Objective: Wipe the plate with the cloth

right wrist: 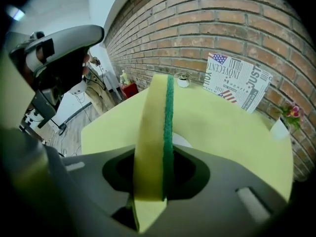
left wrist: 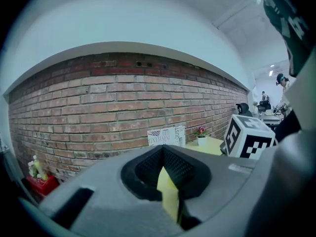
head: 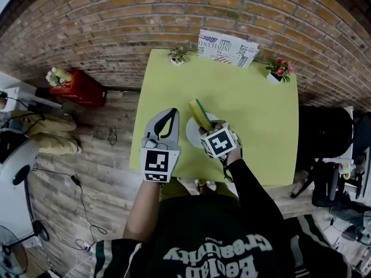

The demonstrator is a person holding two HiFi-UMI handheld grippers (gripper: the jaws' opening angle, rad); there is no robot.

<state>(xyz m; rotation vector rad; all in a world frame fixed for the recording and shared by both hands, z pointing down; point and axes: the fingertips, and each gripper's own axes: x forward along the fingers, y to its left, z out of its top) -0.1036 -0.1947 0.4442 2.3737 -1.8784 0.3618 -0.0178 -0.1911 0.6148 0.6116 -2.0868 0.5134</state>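
On the yellow-green square table, close to your near edge, sits the round white plate, and your right gripper hangs just above it. Its jaws are clamped on the thick yellow cloth pad with a green scouring face. The pad stands on edge between them, leaning a little, over the far-left part of the plate. In the right gripper view only a sliver of white plate shows past the pad. Your left gripper sits just left of the plate over the table, its tips brought together on nothing; through the gap behind them only a strip of the table's colour shows.

The pick-up is done: you have the pad in hand and in place over the plate. No view settles whether the pad's lower edge touches the plate. The bare part of the plate looks plain white, with no streaks or soil to show how much has been wiped, so I judge the wiping to be at its start. What remains is to lay a broad face down and sweep across. Nothing steadies the plate, so it may slide.
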